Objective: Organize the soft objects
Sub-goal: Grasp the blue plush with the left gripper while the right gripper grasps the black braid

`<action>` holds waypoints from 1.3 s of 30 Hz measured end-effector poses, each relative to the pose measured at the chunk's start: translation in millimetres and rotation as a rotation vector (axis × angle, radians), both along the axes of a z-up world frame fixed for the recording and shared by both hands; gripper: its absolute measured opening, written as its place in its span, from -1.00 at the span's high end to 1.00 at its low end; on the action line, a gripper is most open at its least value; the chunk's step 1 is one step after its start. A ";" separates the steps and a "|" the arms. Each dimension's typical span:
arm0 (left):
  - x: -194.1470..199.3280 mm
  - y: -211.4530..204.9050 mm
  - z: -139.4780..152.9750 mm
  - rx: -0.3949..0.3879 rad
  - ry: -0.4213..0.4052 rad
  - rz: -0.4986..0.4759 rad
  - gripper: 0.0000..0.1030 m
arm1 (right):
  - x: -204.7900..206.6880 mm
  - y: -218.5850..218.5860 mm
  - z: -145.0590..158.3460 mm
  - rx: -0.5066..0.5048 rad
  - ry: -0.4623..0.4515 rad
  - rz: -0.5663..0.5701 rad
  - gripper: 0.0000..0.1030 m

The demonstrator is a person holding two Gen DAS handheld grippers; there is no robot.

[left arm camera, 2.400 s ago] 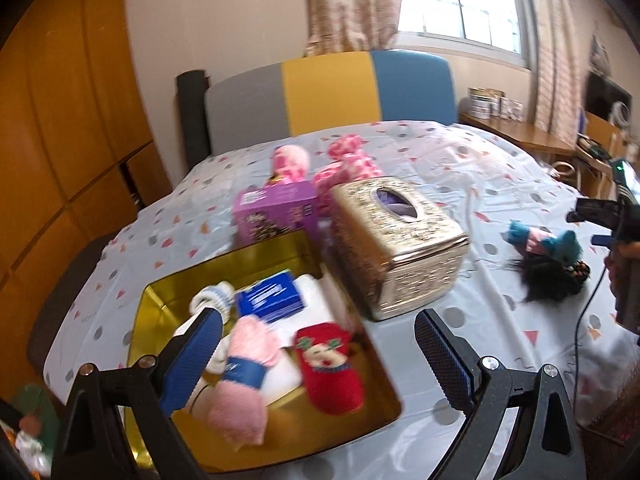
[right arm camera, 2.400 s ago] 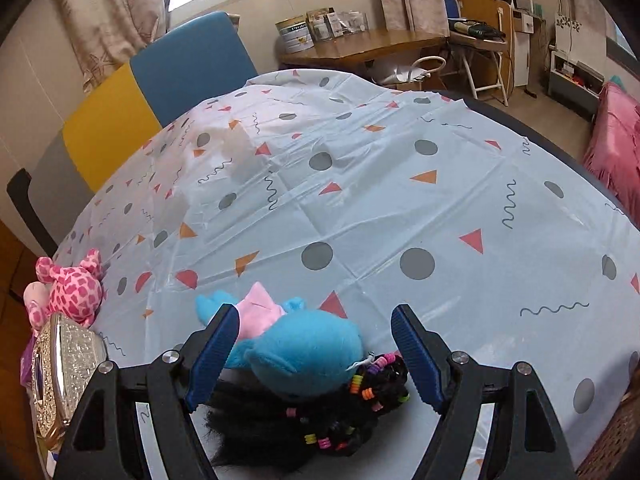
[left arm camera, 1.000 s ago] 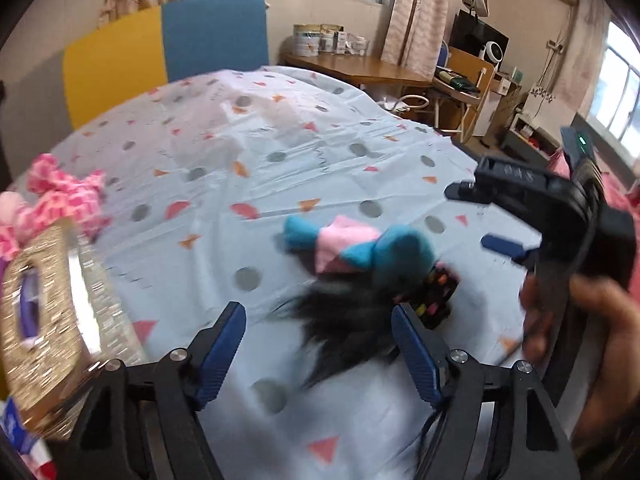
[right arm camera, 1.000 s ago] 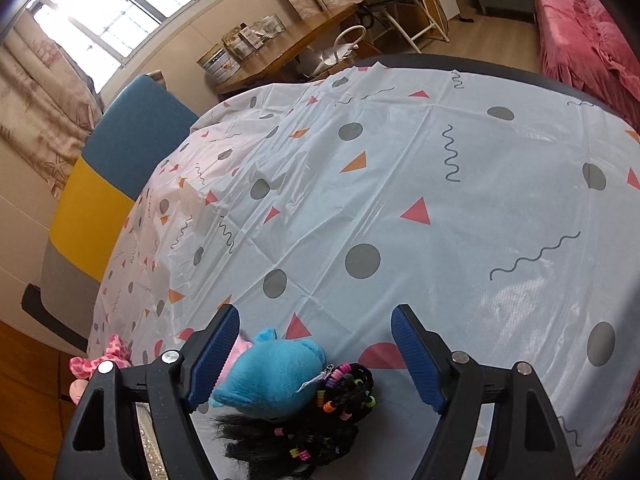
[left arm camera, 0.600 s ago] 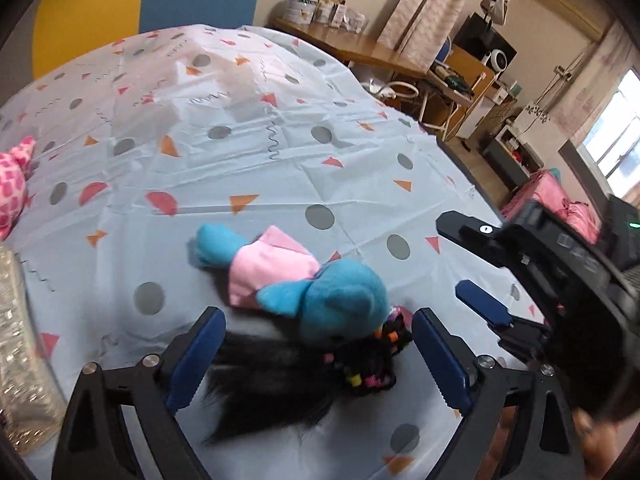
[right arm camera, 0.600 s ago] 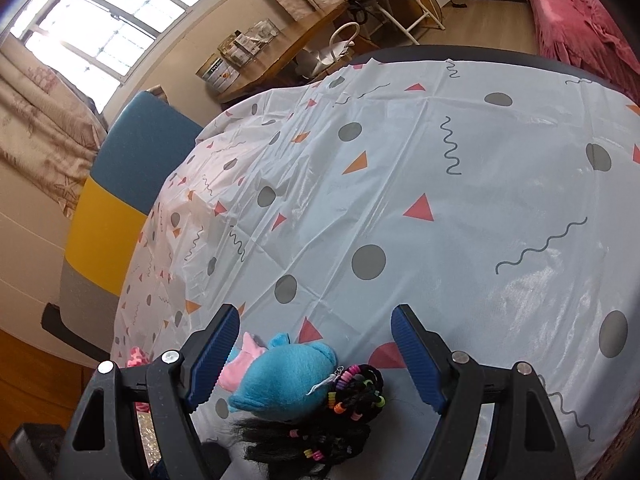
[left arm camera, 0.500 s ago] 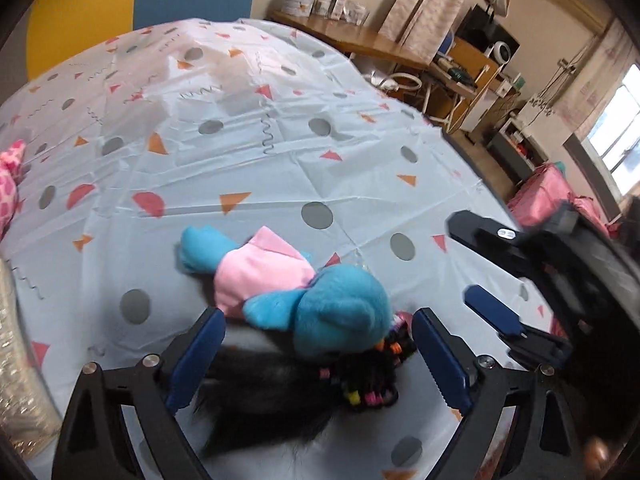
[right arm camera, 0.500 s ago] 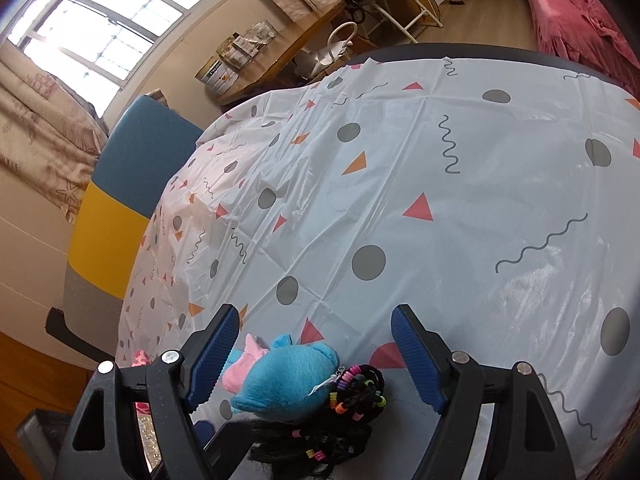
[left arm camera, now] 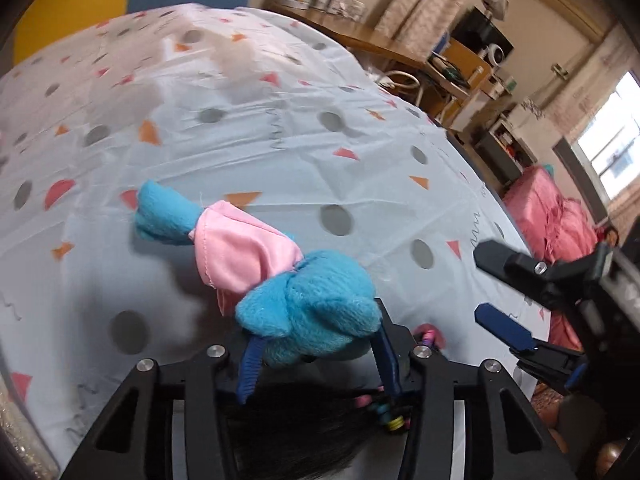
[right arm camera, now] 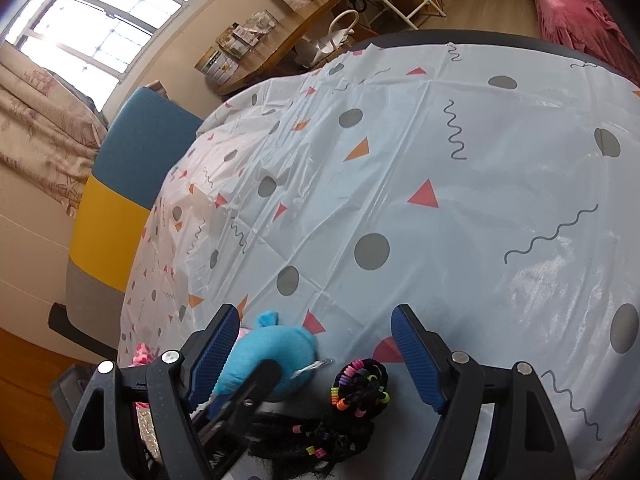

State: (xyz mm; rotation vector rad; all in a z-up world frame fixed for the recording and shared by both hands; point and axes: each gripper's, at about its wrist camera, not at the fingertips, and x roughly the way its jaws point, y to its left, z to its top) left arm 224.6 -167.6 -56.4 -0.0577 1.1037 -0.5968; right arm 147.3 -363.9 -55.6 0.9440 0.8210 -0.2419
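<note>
A blue plush doll (left arm camera: 308,312) in a pink dress lies on the patterned tablecloth (left arm camera: 248,152). My left gripper (left arm camera: 316,356) is shut on the doll's blue head. The doll's head also shows in the right wrist view (right arm camera: 272,356), with a black finger of the left gripper (right arm camera: 248,392) against it. A black hair bundle with coloured beads (right arm camera: 356,388) lies beside the doll, also in the left wrist view (left arm camera: 304,428). My right gripper (right arm camera: 316,352) is open and empty just above the doll and the hair; it also shows in the left wrist view (left arm camera: 496,292).
A gold tissue box edge (left arm camera: 20,448) sits at the far left. A pink spotted plush (right arm camera: 142,350) lies beyond it. A blue, yellow and grey chair back (right arm camera: 120,184) stands at the table's far side. The table edge (right arm camera: 520,36) runs along the right.
My left gripper swung from the gold tray over to the doll, moved in and closed on its blue head. The right gripper stayed open above the doll.
</note>
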 end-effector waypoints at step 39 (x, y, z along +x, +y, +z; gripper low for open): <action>14.0 134.9 113.8 0.089 -0.307 0.270 0.06 | 38.4 94.0 -34.9 -0.301 0.292 0.367 0.27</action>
